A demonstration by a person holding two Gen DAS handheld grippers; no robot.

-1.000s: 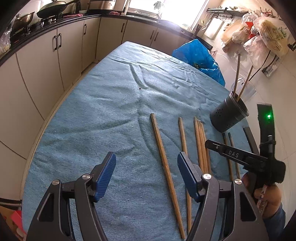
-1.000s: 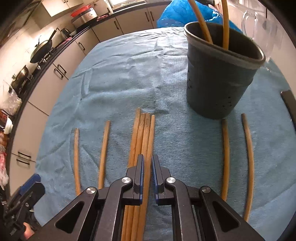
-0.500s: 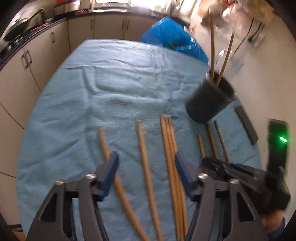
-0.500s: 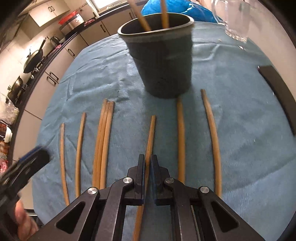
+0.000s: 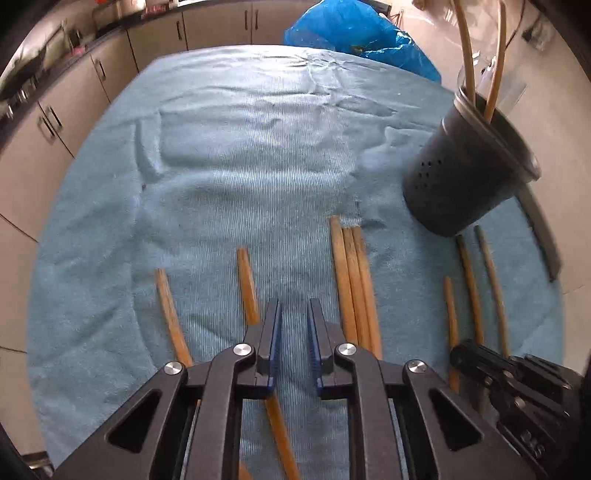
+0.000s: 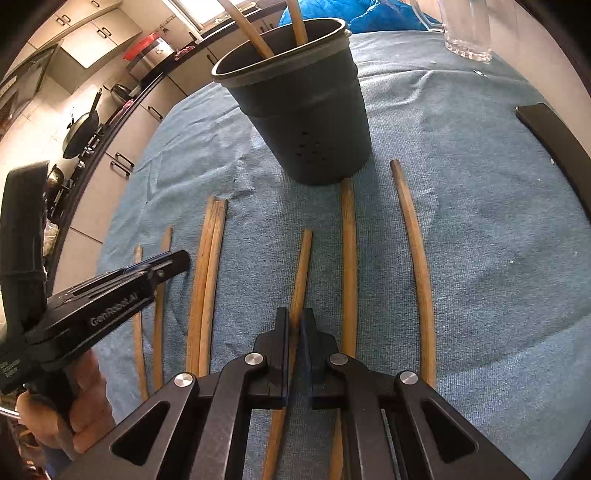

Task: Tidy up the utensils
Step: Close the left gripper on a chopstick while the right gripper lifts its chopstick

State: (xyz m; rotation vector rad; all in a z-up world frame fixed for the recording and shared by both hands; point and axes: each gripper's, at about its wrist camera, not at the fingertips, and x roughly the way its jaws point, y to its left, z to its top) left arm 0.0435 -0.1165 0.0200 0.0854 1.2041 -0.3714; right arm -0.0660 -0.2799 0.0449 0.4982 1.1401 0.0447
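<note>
A thin brown wooden chopstick (image 6: pixel 301 273) lies on the blue towel (image 6: pixel 480 229), pinched by the right gripper (image 6: pixel 294 332).

The dark round plastic holder (image 6: pixel 306 122) stands just beyond it. The left gripper (image 5: pixel 294 332) hangs nearly closed on nothing, a stick just beside its left finger.

Beige kitchen cabinets (image 5: pixel 74 96), dark countertop (image 6: pixel 155 74), bright window (image 6: pixel 207 11).

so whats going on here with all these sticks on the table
A person with a claw in each hand is sorting chopsticks into a dark cup on a blue cloth. The right claw is shut on one chopstick lying in front of the cup. The left claw is nearly closed over the cloth, holding nothing. Two chopsticks already stand in the cup; the others lie in a row.
</note>
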